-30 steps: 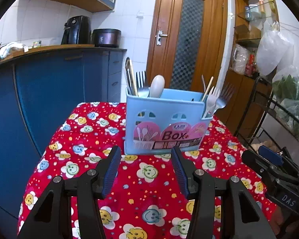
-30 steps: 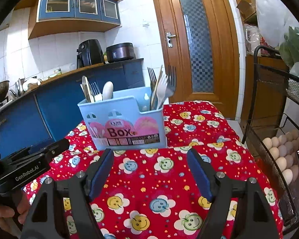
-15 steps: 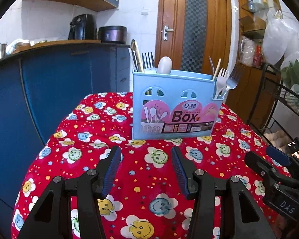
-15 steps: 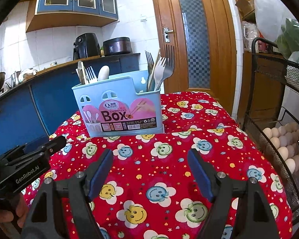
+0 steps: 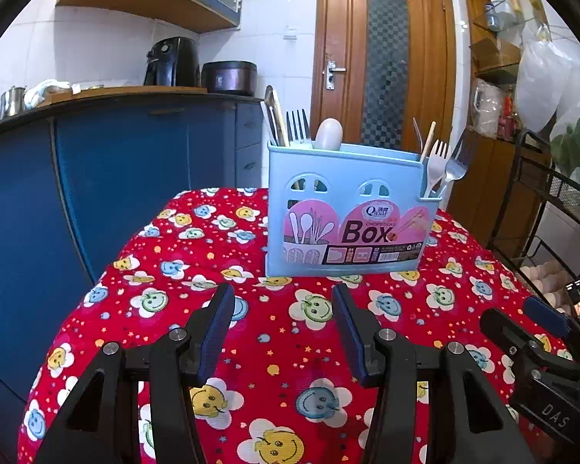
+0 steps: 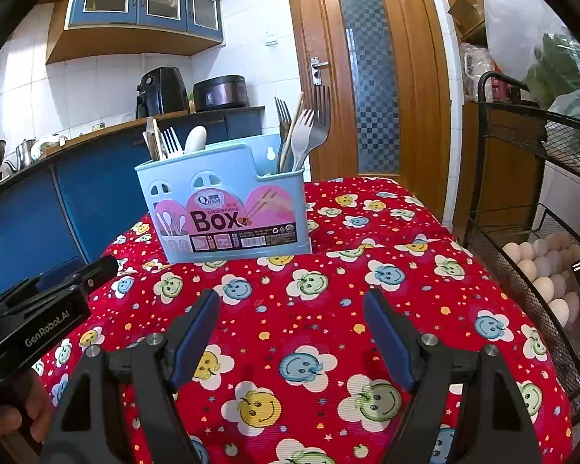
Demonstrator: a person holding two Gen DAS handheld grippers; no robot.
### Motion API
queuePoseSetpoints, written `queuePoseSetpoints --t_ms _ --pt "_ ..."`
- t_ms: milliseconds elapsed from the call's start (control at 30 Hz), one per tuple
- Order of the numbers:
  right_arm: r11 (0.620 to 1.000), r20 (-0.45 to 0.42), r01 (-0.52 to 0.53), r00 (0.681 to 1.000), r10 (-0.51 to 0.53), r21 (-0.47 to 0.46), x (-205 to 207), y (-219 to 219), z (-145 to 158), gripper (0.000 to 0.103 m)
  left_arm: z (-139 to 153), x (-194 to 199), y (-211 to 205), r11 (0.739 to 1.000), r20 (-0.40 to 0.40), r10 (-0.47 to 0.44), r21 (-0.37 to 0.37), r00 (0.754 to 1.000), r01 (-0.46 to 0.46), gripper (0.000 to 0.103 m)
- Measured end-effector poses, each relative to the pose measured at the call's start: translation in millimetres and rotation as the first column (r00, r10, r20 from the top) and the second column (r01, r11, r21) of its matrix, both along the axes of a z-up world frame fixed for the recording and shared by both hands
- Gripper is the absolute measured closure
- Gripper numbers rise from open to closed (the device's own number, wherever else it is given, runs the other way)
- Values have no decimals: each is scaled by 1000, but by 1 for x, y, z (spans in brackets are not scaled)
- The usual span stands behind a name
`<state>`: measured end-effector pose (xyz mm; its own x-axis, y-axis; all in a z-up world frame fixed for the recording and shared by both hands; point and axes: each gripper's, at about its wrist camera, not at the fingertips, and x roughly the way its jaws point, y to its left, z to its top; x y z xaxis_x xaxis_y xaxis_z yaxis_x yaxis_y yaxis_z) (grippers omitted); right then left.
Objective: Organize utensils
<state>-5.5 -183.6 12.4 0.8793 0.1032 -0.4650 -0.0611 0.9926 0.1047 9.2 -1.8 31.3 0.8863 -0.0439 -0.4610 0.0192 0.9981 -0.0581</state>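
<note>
My left hand-held gripper (image 5: 282,309) hovers spread and empty over the red-clothed bench (image 5: 220,239). Ahead stands the blue utensil box (image 5: 348,216), forks and spoons upright inside. My right hand-held gripper (image 6: 292,315) gapes wider, empty too.

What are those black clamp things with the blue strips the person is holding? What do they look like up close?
Each is a black plastic tool with two angular fingers, silver screws at the joints and ribbed blue pads. The left gripper carries "GenRobot.AI" in white on its body, seen from the other camera; the right gripper shows "DAS". No cables or sleeves show.
</note>
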Motion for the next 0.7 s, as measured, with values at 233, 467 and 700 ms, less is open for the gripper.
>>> queuePoseSetpoints --t_ms 233,467,700 --pt "1000 13 -2 1000 2 -19 -2 3 1 24 1 -5 -3 1000 24 -1 16 1000 1 50" --pt "1000 12 -2 1000 2 -20 -2 3 2 24 1 -5 -4 1000 22 1 20 1000 -1 50" --pt "1000 16 -3 1000 4 -25 -2 4 1 24 2 -6 -4 1000 29 0 26 1000 -1 50"
